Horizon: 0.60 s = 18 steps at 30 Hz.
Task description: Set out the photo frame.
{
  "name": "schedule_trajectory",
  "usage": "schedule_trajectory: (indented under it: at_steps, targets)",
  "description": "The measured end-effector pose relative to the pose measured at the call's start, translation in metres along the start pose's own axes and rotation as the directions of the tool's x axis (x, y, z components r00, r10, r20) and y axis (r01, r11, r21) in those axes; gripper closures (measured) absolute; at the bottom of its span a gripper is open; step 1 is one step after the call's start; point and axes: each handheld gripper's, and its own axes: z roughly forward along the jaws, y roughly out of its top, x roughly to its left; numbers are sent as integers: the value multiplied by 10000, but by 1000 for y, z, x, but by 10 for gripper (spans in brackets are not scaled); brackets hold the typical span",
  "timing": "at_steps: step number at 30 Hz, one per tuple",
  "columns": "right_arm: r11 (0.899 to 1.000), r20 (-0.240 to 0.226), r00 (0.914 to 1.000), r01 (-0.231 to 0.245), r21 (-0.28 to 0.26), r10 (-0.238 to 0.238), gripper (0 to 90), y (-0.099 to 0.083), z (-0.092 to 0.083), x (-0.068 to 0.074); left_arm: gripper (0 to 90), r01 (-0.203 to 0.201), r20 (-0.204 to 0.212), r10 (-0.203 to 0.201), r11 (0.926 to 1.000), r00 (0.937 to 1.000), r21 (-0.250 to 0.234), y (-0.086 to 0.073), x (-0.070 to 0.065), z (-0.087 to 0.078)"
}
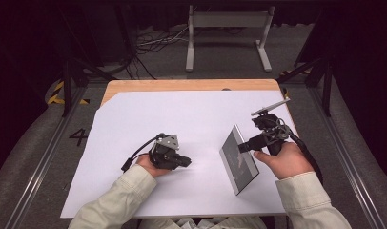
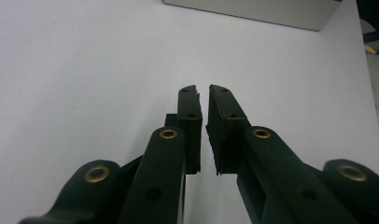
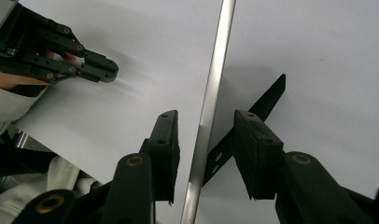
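The right gripper (image 1: pixel 243 146), at the right, sits open around a tilted metal plate (image 1: pixel 238 160). The left gripper (image 1: pixel 186 161), mid-left, lies low, nearly closed, empty.

Bright sheet, dark surroundings, soft focus

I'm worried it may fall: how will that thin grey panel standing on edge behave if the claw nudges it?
The panel looks stiff: its edge runs straight between the open right claw jaws. Standing tilted on the white sheet, with only a thin black strut behind it, it will probably tip. Its glossy metal edge may be slippery.
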Motion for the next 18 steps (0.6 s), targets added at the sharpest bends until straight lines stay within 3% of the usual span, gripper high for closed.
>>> schedule_trajectory:
  at_steps: [18]
  targets:
    - [9977,-52,9998,214,638,-211,623,0,19,3,799,110,87,-110,9999,9999,65,0,1,0]
